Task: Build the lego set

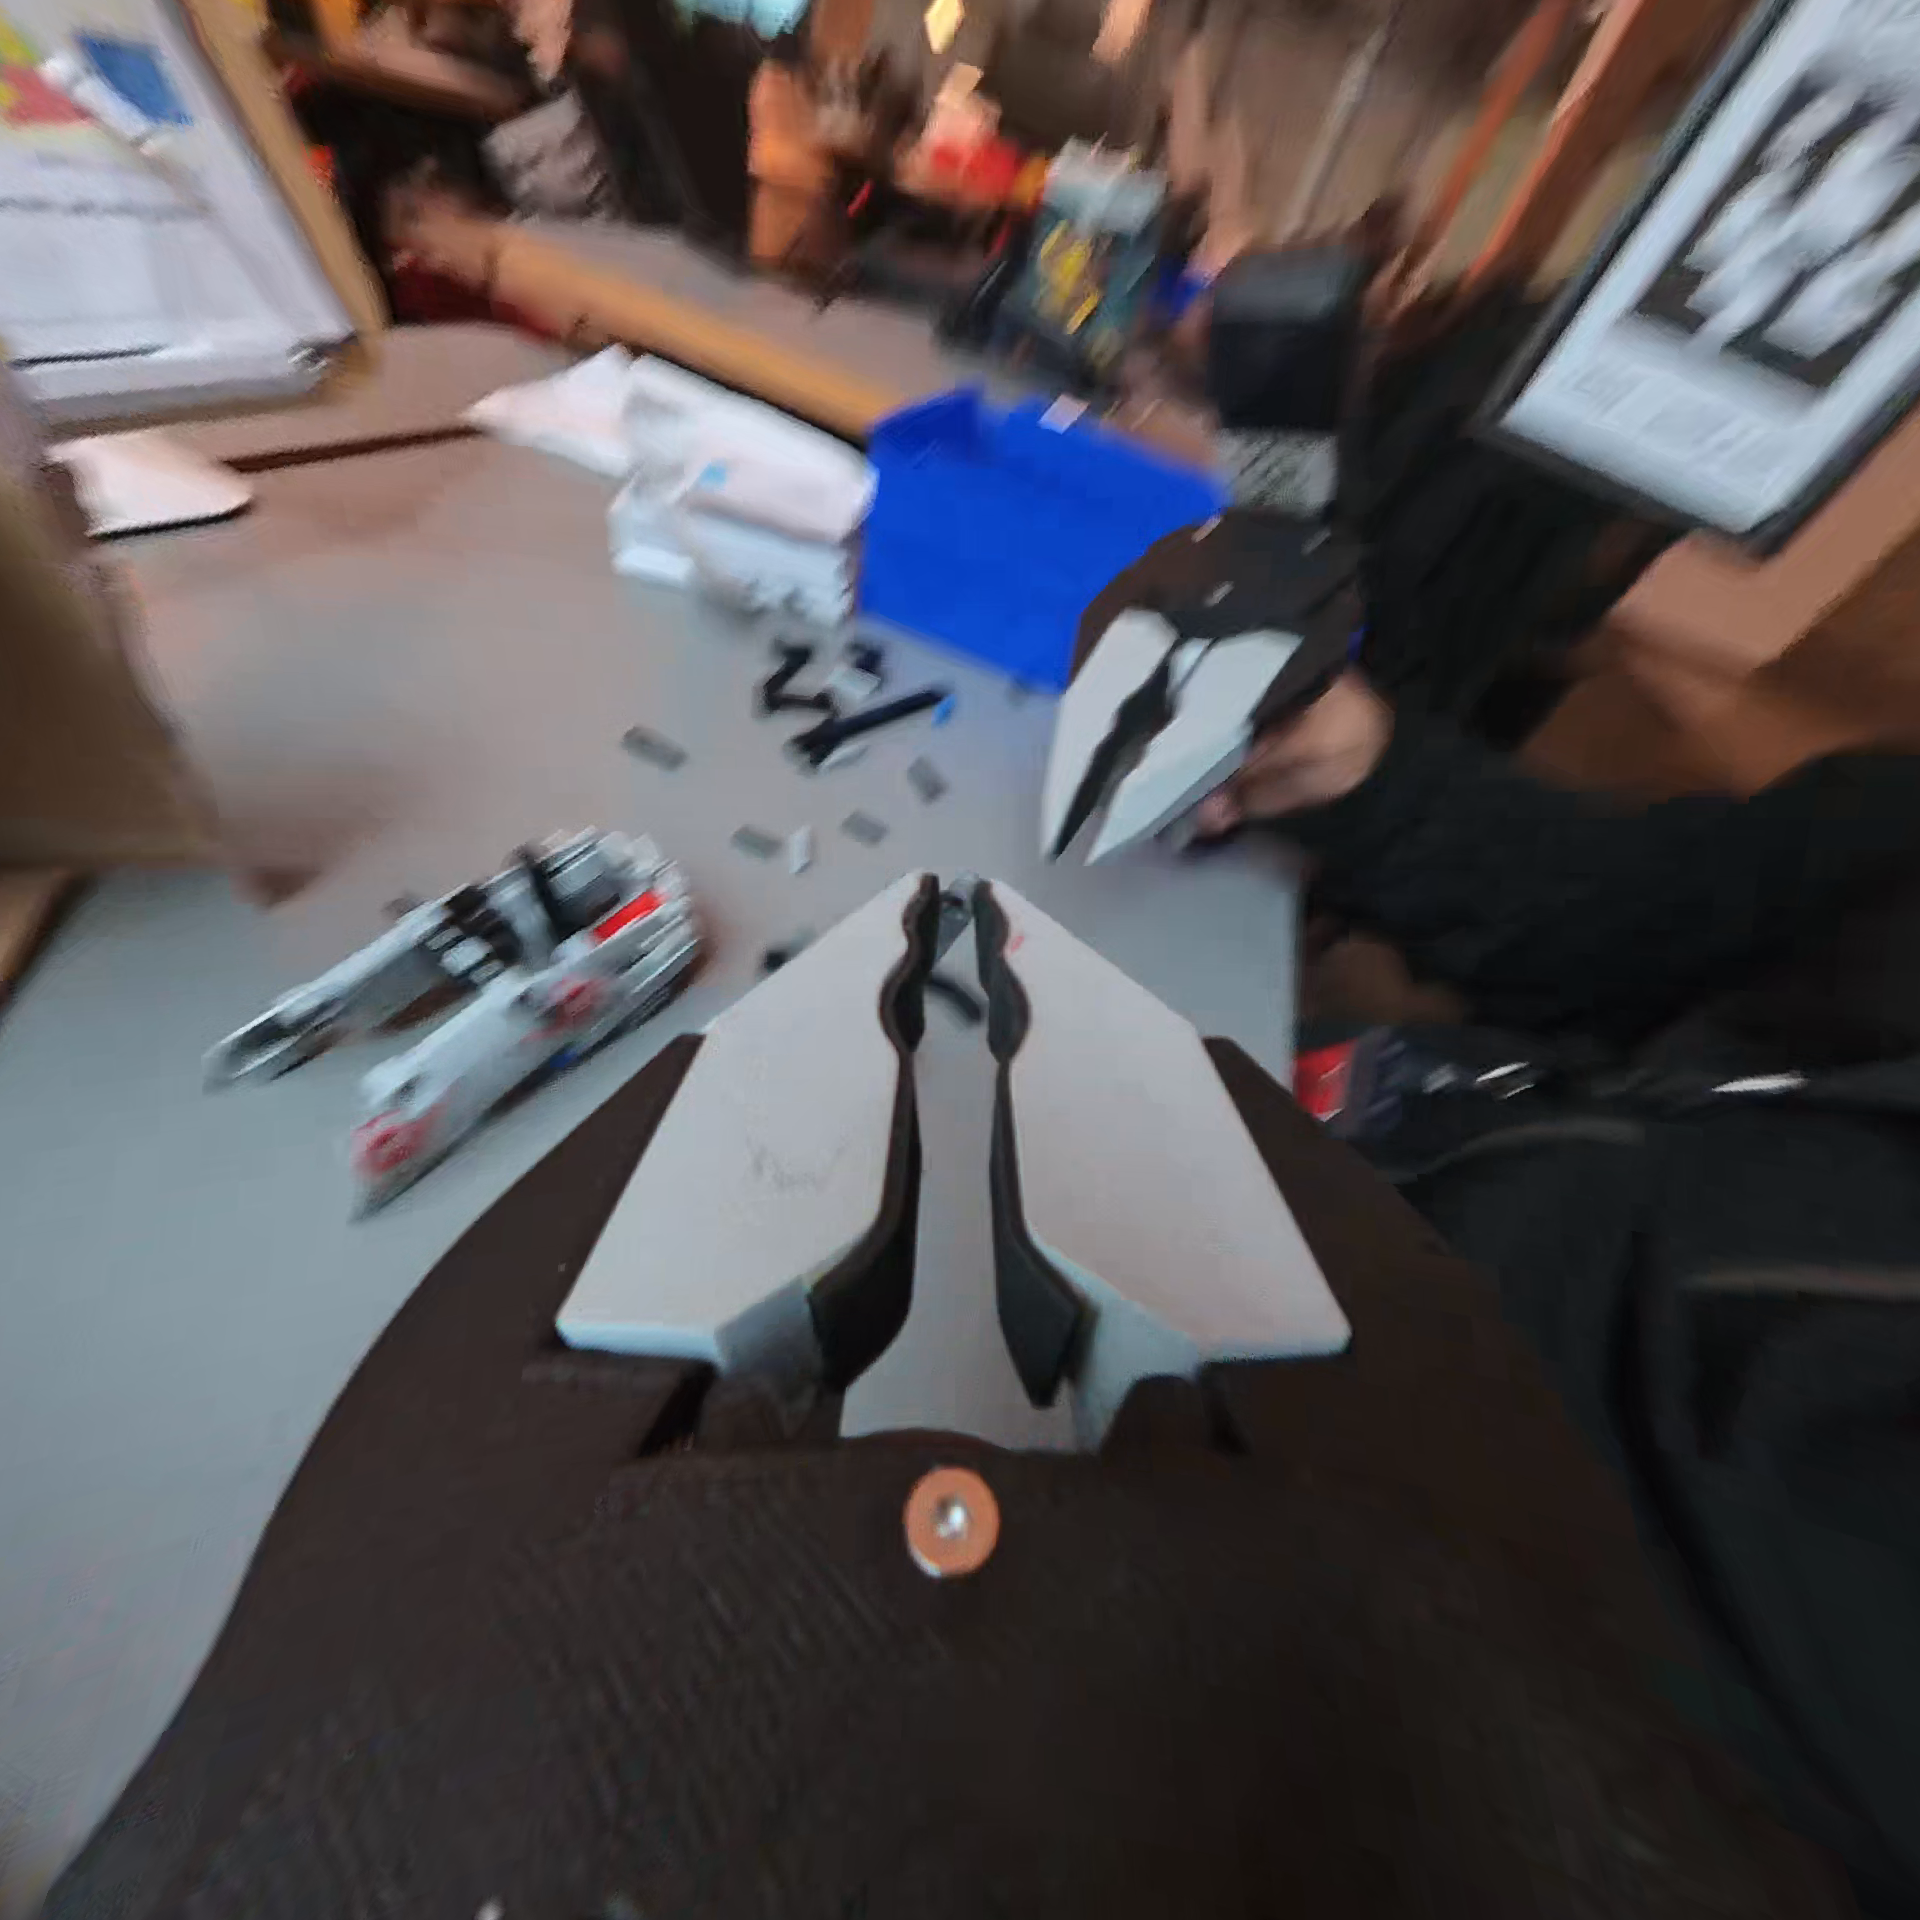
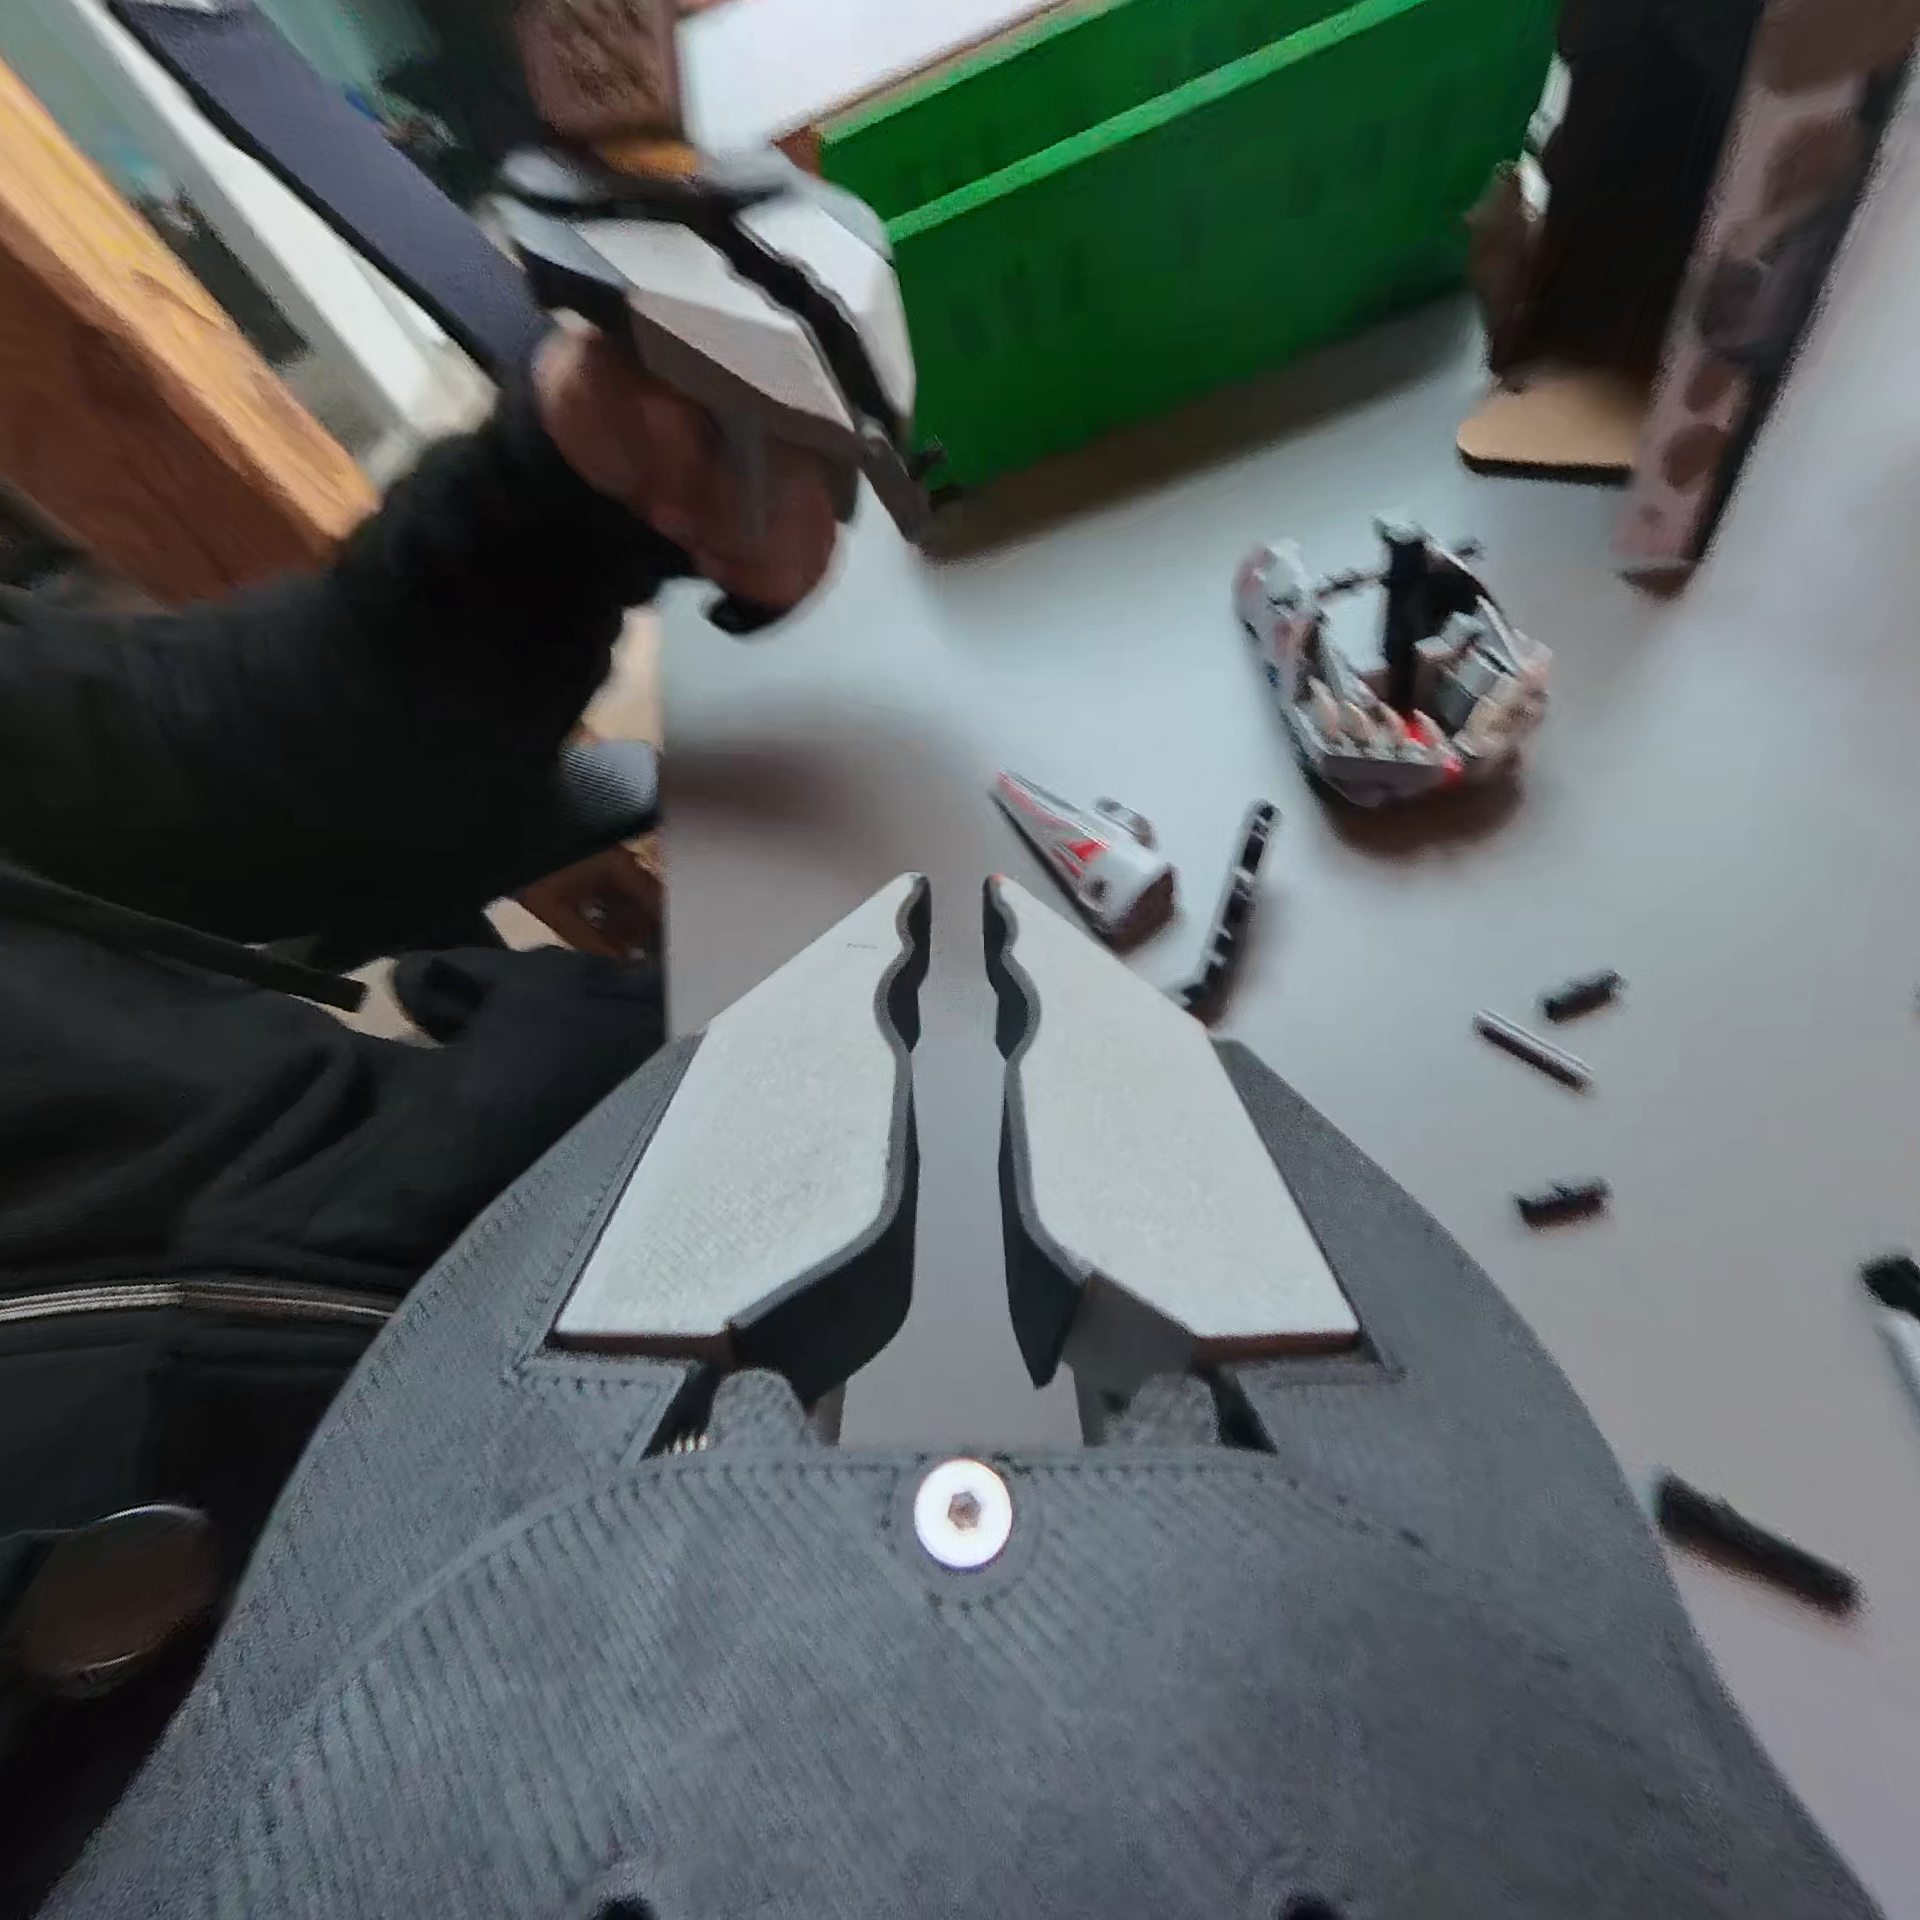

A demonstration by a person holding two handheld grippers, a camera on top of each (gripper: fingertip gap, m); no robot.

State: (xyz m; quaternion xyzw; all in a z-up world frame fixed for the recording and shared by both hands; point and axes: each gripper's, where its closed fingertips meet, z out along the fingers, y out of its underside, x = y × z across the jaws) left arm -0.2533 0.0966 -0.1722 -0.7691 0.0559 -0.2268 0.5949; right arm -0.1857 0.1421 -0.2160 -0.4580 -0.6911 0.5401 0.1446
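Note:
A partly built white, grey and red lego car (image 1: 468, 997) lies on the grey table, left of my left gripper (image 1: 952, 896); it also shows in the right wrist view (image 2: 1392, 675). The left gripper looks shut on a small grey and black lego piece (image 1: 954, 925), held above the table. My right gripper (image 2: 956, 896) is slightly open and empty, above the table's near edge; it also shows in the left wrist view (image 1: 1153, 748). A white and red nose section (image 2: 1081, 852) and a black beam (image 2: 1236, 904) lie just ahead of it. The views are blurred.
Loose black and grey pieces (image 1: 831, 707) lie scattered mid-table, with more to the right (image 2: 1538, 1049). A blue bin (image 1: 1018, 530) and white bags (image 1: 727, 478) stand behind them. A green box (image 2: 1195, 239) and cardboard (image 2: 1548, 436) sit at the far edge. A person's dark sleeve (image 2: 312, 707) is on the left.

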